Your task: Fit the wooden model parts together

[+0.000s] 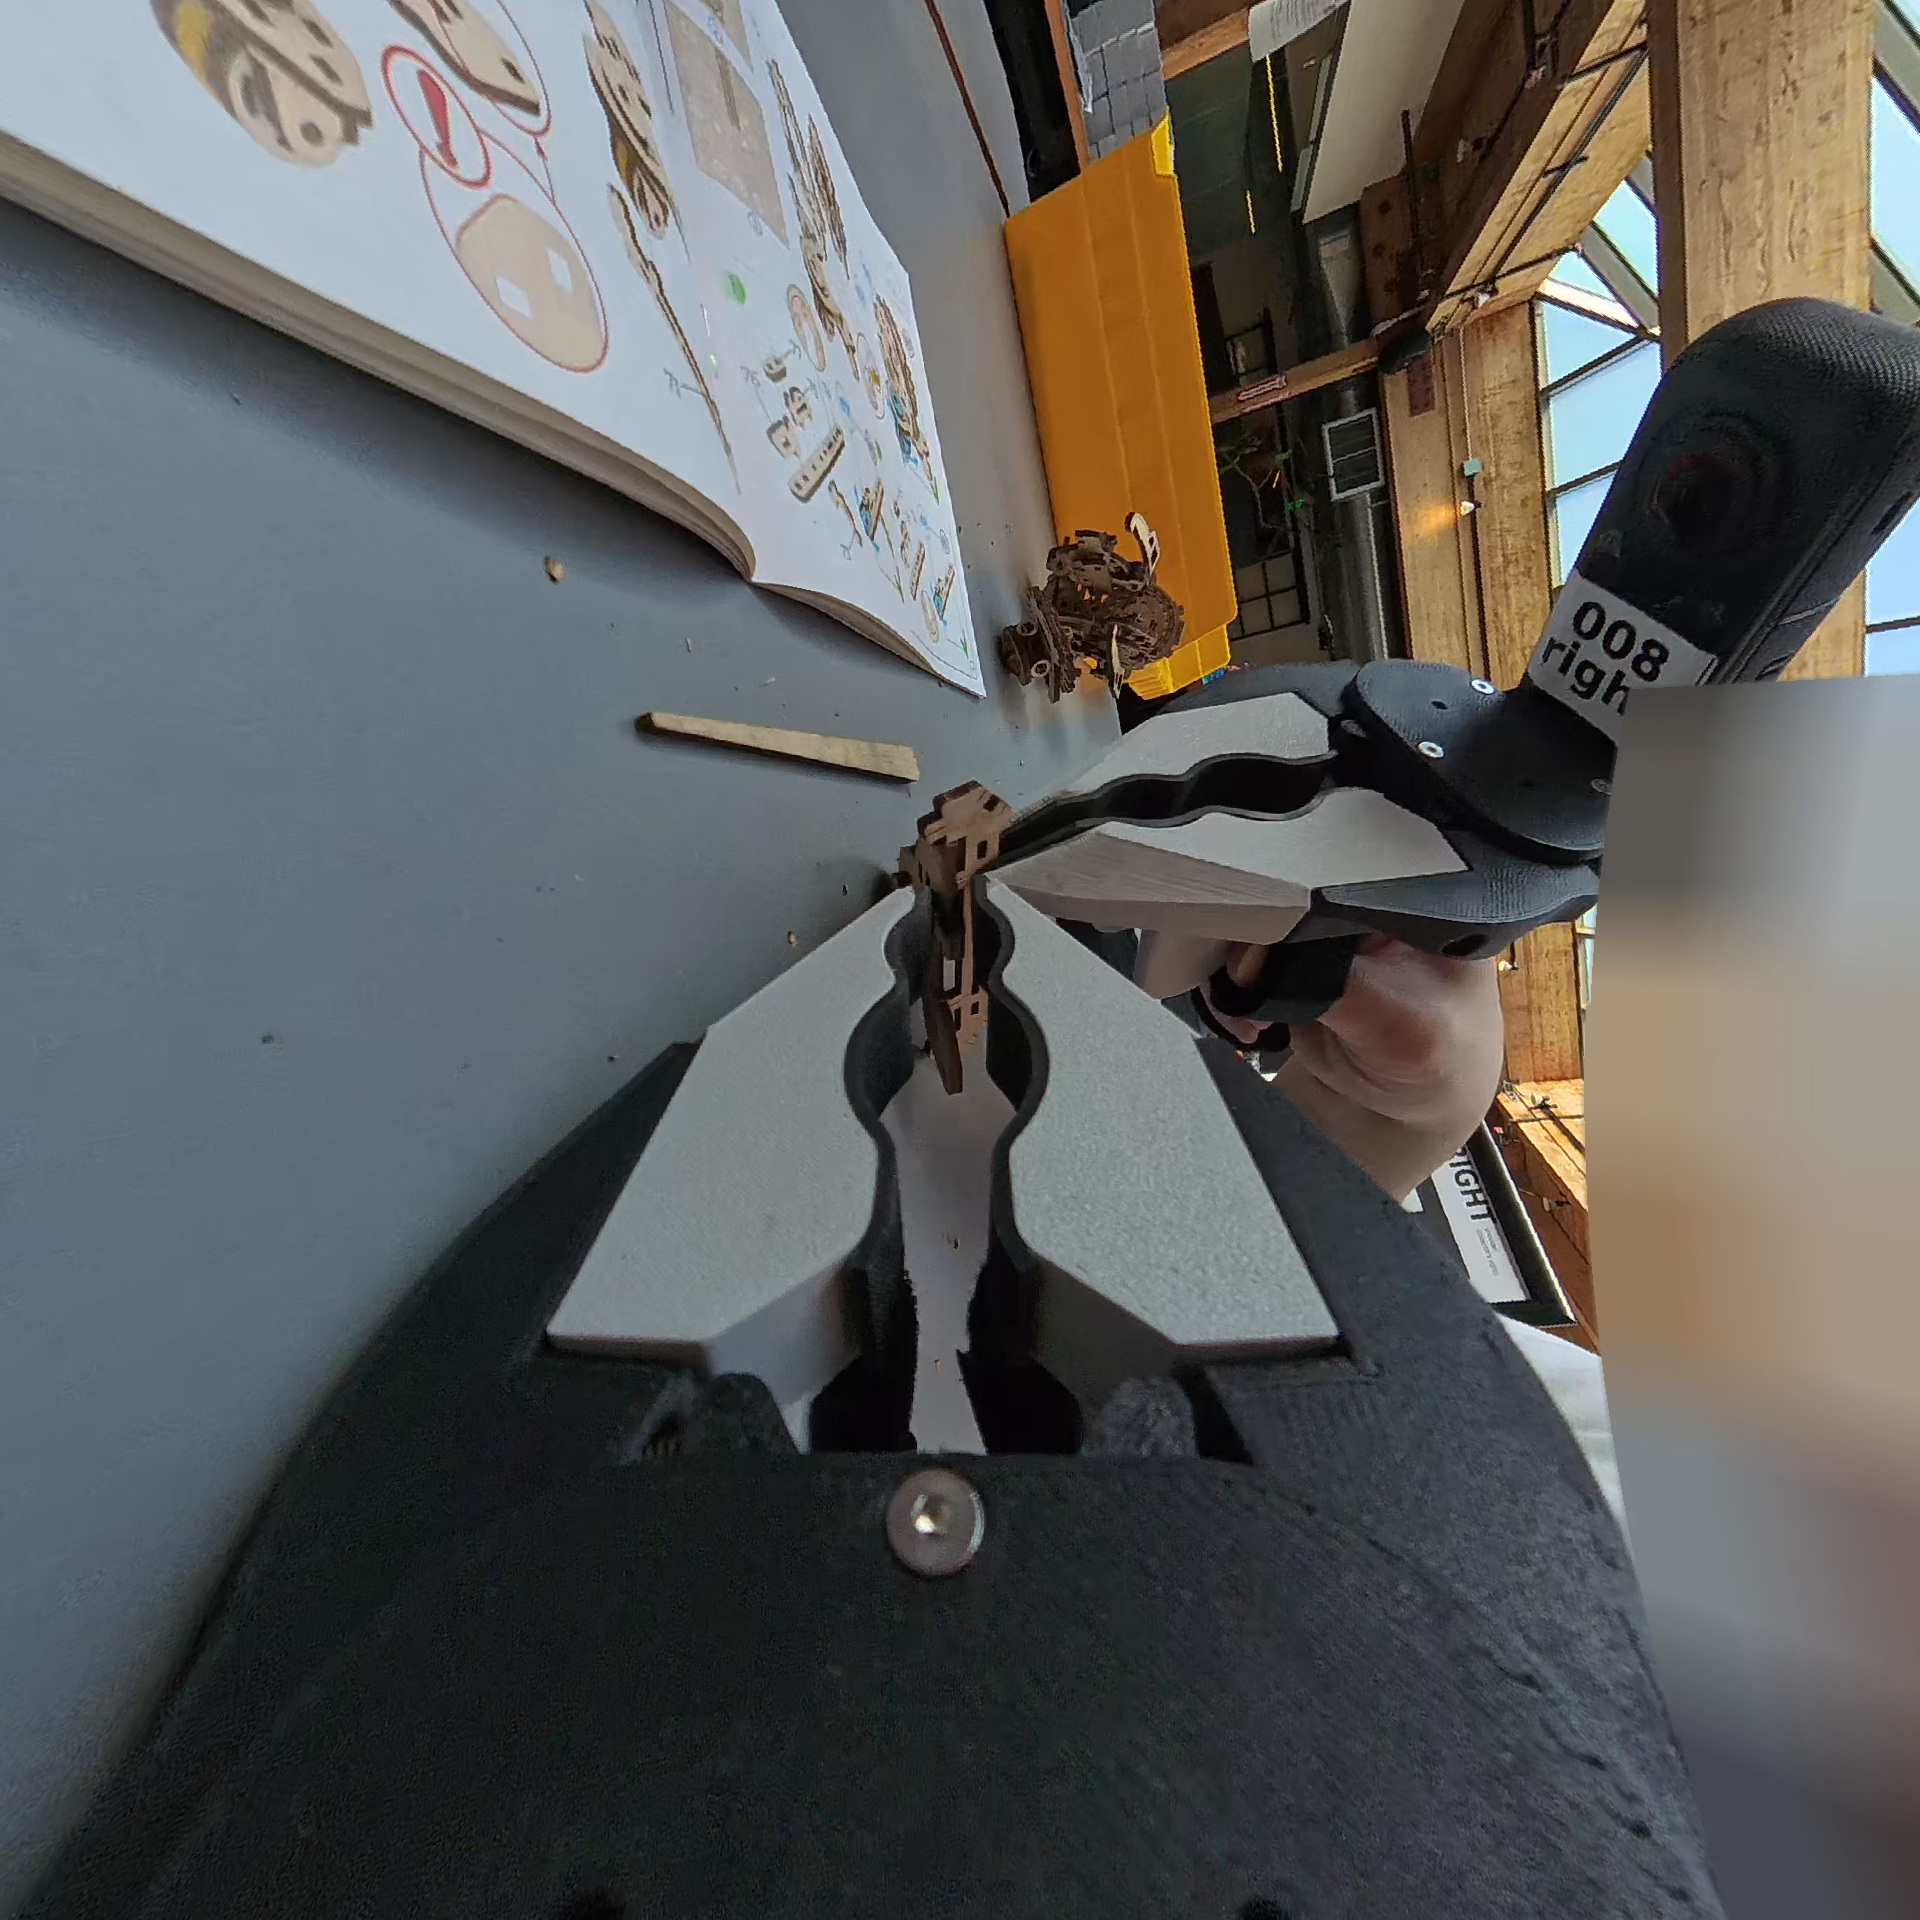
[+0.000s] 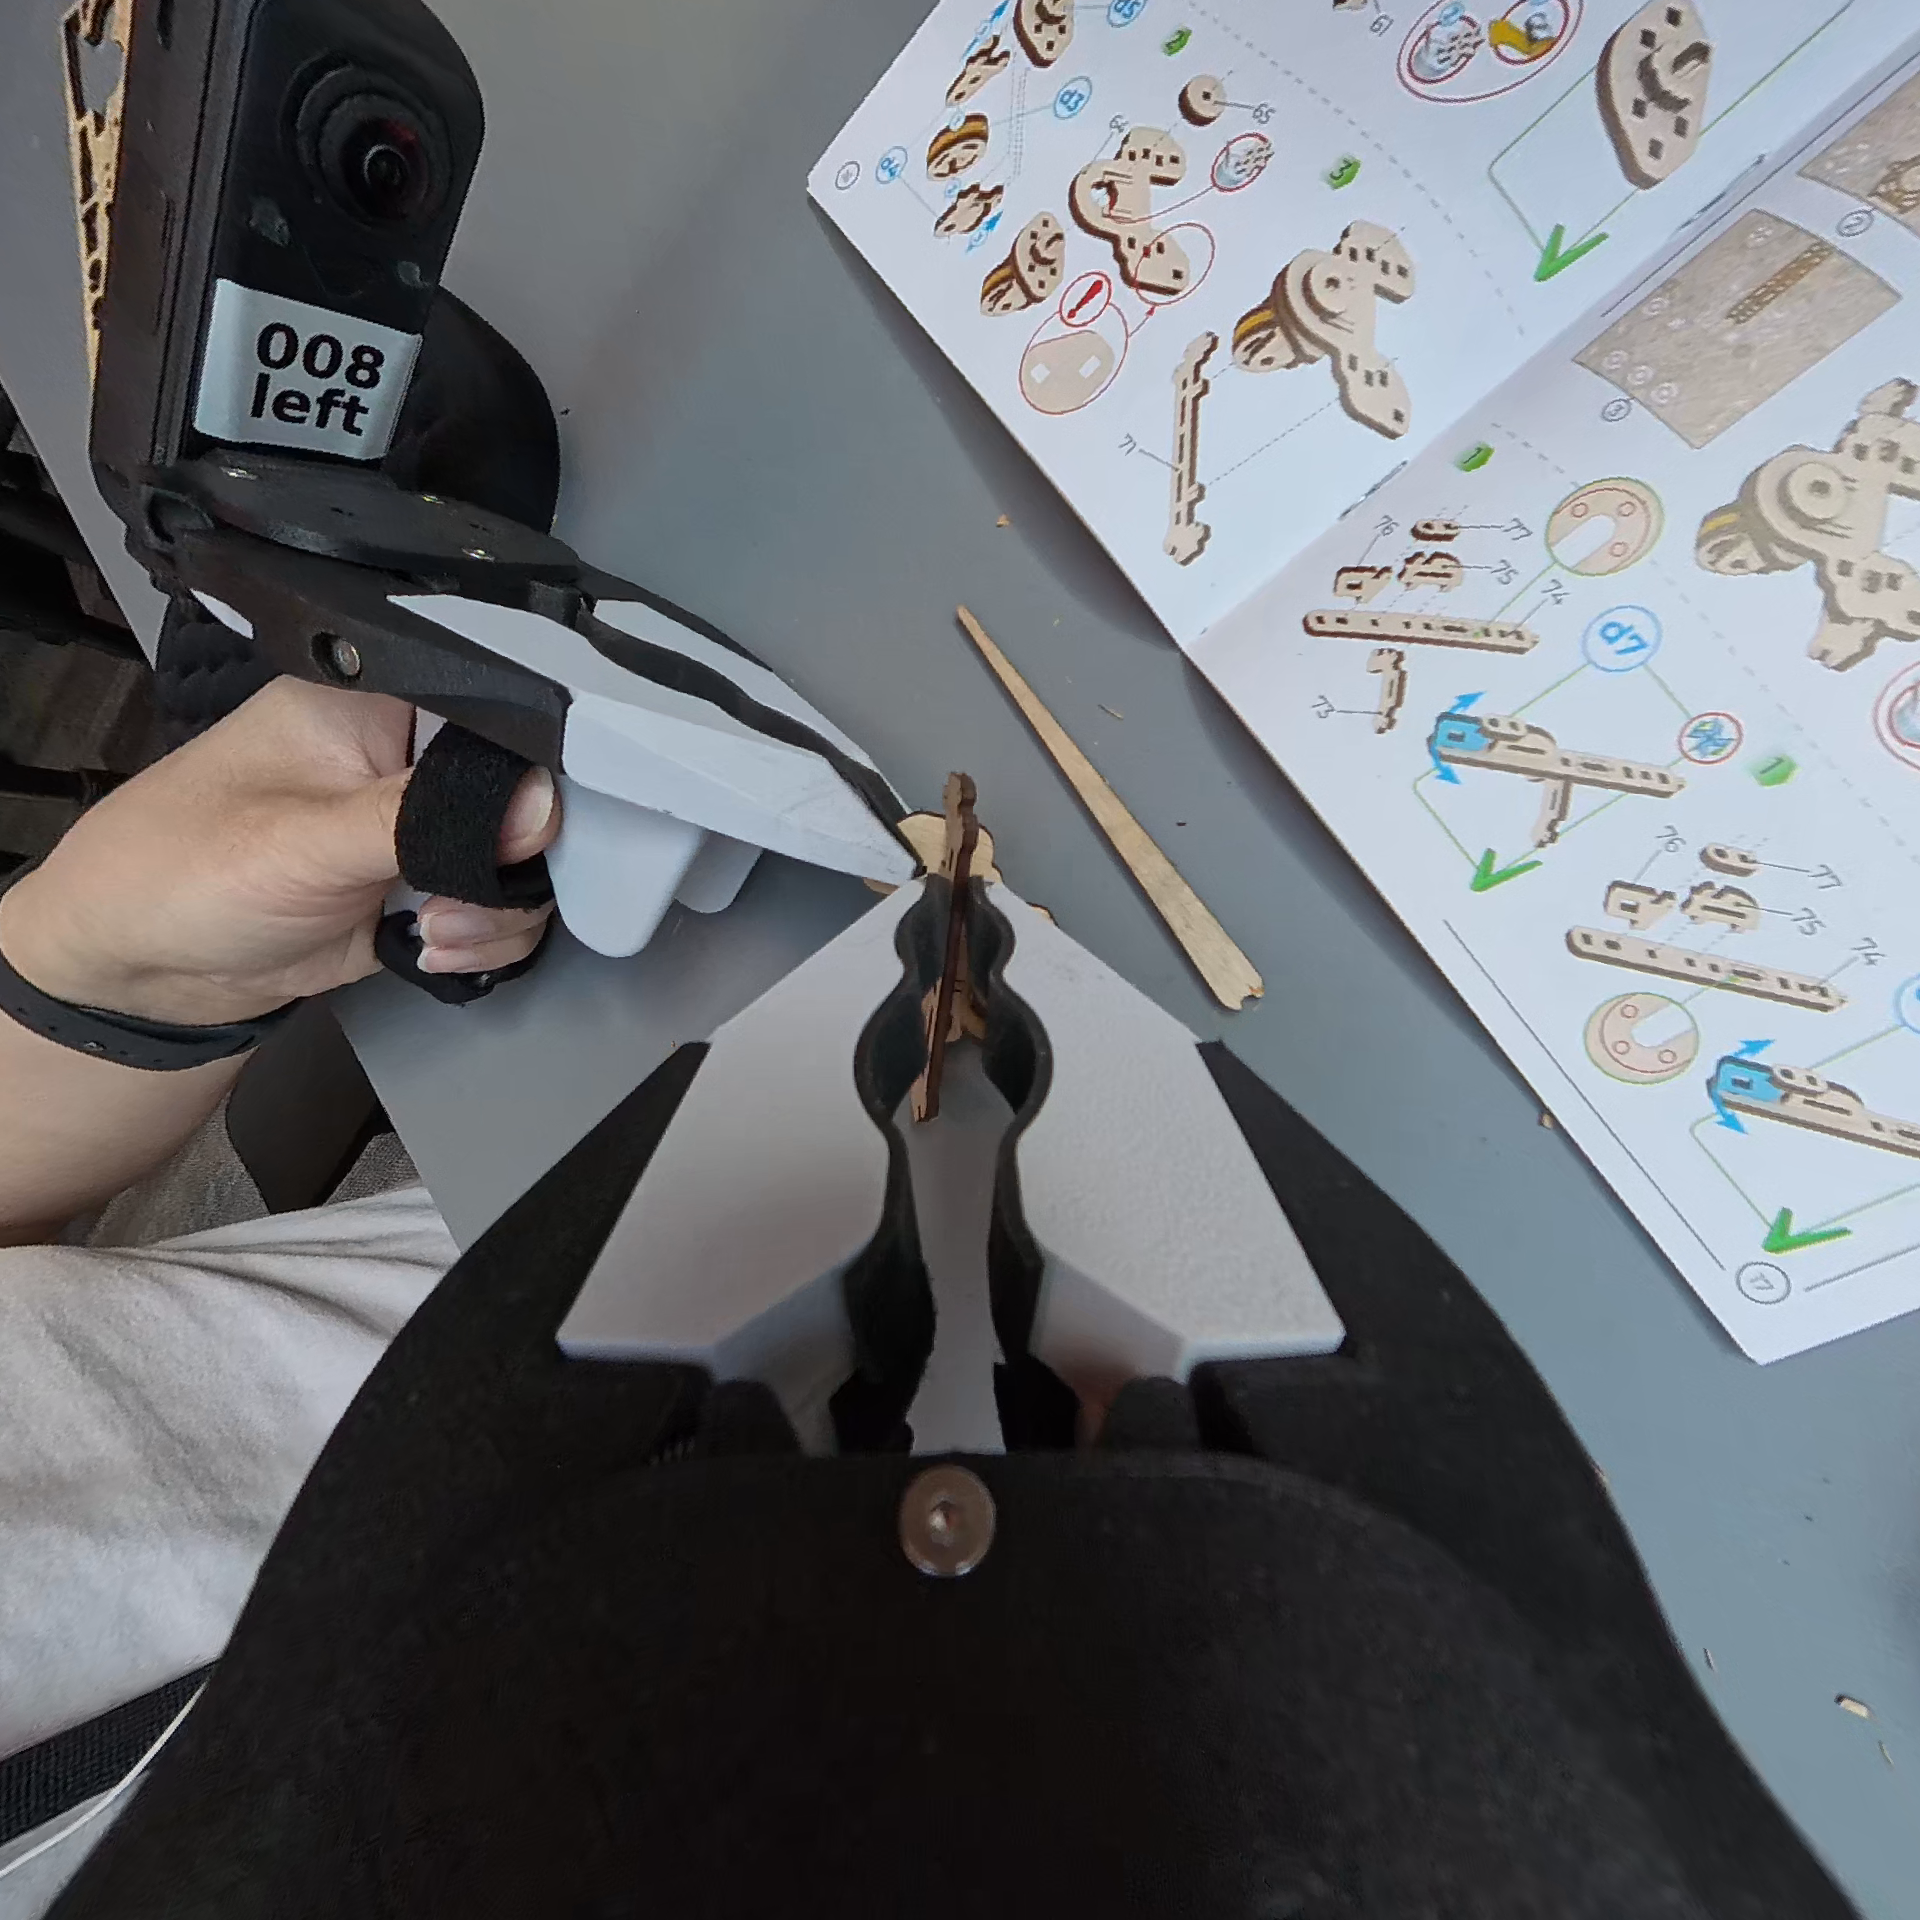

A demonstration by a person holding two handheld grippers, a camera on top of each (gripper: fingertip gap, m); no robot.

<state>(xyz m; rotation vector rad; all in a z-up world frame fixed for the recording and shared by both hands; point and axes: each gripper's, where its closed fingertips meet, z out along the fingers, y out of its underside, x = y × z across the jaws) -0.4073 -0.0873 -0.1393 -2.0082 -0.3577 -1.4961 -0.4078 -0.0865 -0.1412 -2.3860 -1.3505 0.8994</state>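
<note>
In your left wrist view, your left gripper had its jaws pinched on a flat wooden model part that ran edge-on down the gap between them. Your right gripper came in from the right, its tips closed on a second small wooden piece just above your jaws, touching the first. Beyond the tips lay a wooden stick, the open instruction booklet, a built wooden assembly and a yellow bin.

In your right wrist view, your right jaws were clamped on a thin wooden strip seen edge-on between them. The left gripper's tip met it from the left at your fingertips. The stick and booklet lay right of your jaws on the grey table.
</note>
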